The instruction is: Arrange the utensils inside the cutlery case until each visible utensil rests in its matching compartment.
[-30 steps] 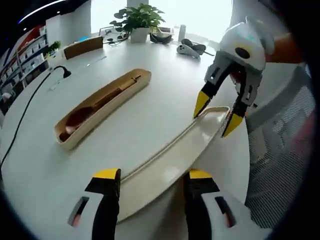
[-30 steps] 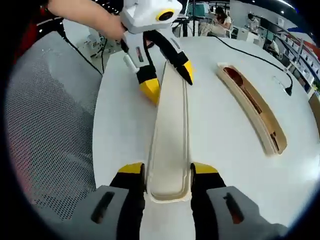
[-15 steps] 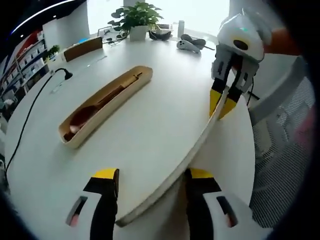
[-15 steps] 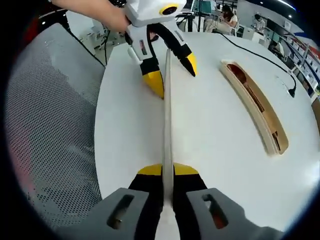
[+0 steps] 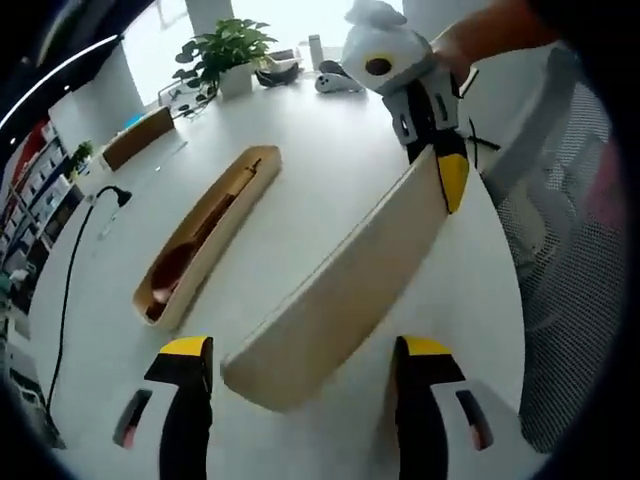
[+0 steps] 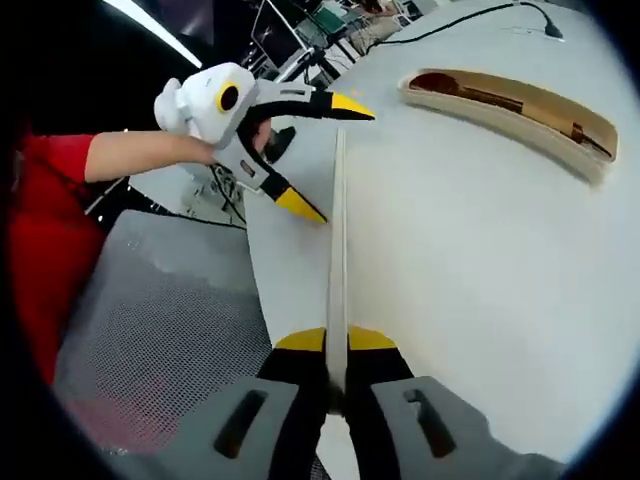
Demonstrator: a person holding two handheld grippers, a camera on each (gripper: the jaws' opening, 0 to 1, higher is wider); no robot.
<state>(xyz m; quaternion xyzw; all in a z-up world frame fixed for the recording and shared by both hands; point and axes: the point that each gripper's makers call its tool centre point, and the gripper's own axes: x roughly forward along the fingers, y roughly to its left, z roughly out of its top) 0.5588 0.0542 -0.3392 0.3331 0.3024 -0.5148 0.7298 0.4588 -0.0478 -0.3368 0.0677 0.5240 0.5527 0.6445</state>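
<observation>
Right gripper [image 6: 336, 345] is pinching the lid [image 5: 340, 290] edge, jaws closed tight on it. Left gripper [image 5: 300, 352] is hovering with jaws spread wide, gripping nothing. The person's bare forearm [image 6: 150, 155] is reaching in behind the left gripper.

Right tongs [image 5: 443, 160] pinch the tilted lid [image 5: 340, 285]

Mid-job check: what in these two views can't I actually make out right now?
- Lid, left gripper view: its other face is turned away. Right gripper view shows it edge-on.
- Utensils in the case: shapes blur together; compartments unreadable. In the right gripper view, the case wall hides them.
- Right tool: its tips cover the lid's gripped end.
- Items beside the plant: too small.
</observation>
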